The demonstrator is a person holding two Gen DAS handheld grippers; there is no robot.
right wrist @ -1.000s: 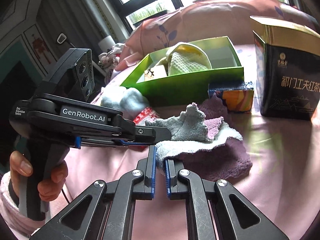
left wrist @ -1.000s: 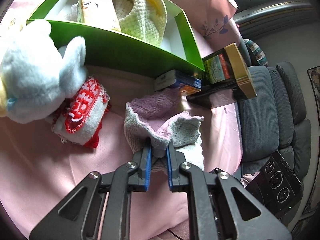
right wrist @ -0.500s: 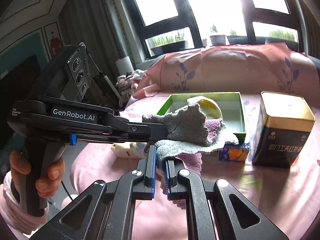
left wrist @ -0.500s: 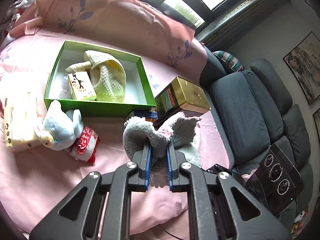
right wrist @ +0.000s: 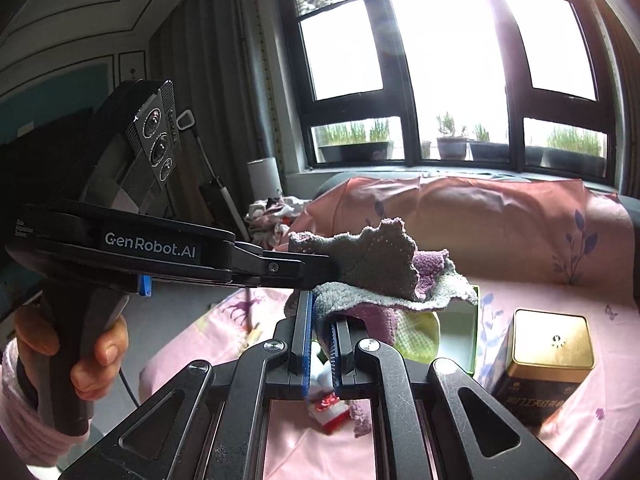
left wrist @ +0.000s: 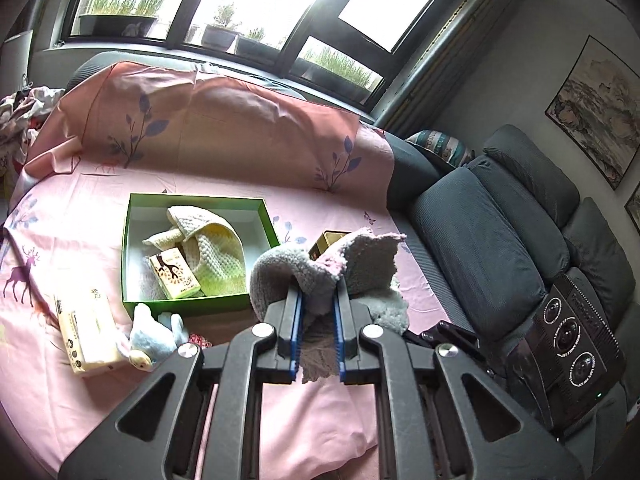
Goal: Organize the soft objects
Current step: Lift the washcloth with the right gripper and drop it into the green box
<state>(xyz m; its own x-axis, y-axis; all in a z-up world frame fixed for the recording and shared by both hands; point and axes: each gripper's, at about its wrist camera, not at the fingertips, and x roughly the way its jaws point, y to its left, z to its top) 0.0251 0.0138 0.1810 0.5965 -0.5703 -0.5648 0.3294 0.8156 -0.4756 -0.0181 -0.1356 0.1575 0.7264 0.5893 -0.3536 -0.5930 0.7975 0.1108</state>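
Two grippers, left gripper (left wrist: 316,312) and right gripper (right wrist: 320,336), both clamped on one towel (left wrist: 320,272).

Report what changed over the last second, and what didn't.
Both claws lifted the gray-and-purple cloth up off the pink sheet; a second ago it lay bunched beside the green box, now it hangs in the air. The left claw and right claw stayed shut on it throughout. The box's contents, the blue plush toy and the gold-lidded tin kept their places.
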